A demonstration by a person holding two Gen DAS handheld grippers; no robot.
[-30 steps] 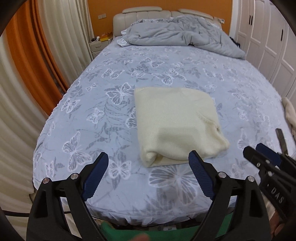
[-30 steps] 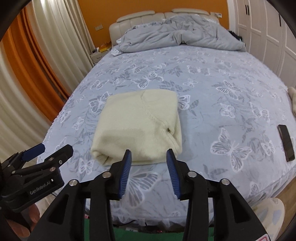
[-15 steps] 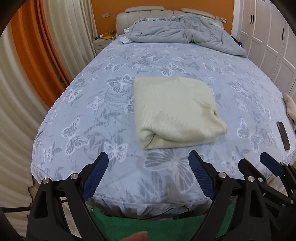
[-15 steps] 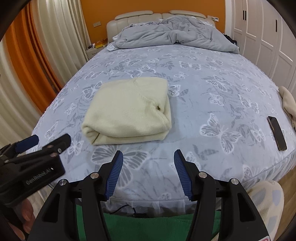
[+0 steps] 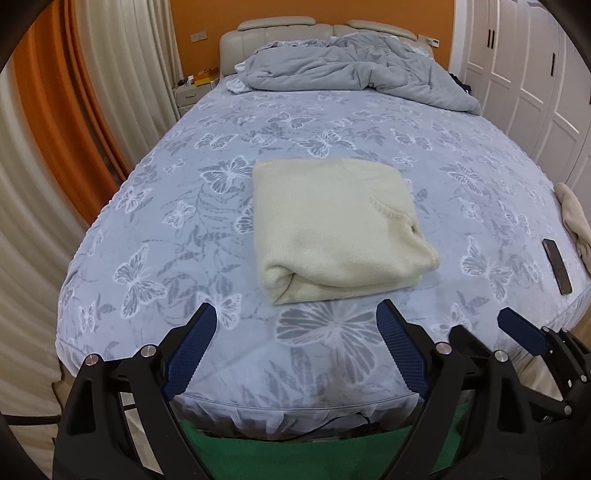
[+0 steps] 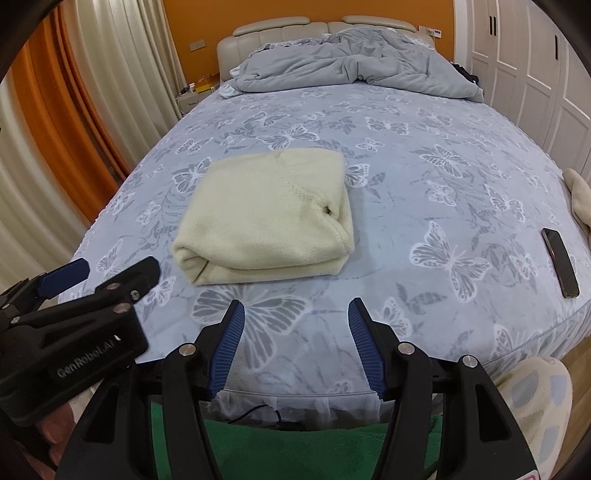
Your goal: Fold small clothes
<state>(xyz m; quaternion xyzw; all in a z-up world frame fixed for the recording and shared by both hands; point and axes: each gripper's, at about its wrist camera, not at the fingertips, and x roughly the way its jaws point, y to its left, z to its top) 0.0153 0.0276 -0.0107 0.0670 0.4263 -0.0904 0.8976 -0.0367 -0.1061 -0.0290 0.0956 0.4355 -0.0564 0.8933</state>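
The cream knit sweater (image 5: 340, 225) lies folded into a thick rectangle on the middle of the bed (image 5: 184, 229), its rolled fold facing the near edge. Since a second ago both grippers have drawn back from it, so it now sits farther off, clear of either. The left gripper (image 5: 295, 350) stands spread wide with nothing between its ribbed blue pads. The right gripper (image 6: 295, 343) has just been opening and is empty too, its jaws apart over the bed's near edge. The bedsheet is soft grey-blue with white butterflies. A rumpled grey duvet (image 5: 354, 77) lies at the padded headboard (image 5: 280, 31); a dark phone (image 6: 559, 262) rests near the right edge.
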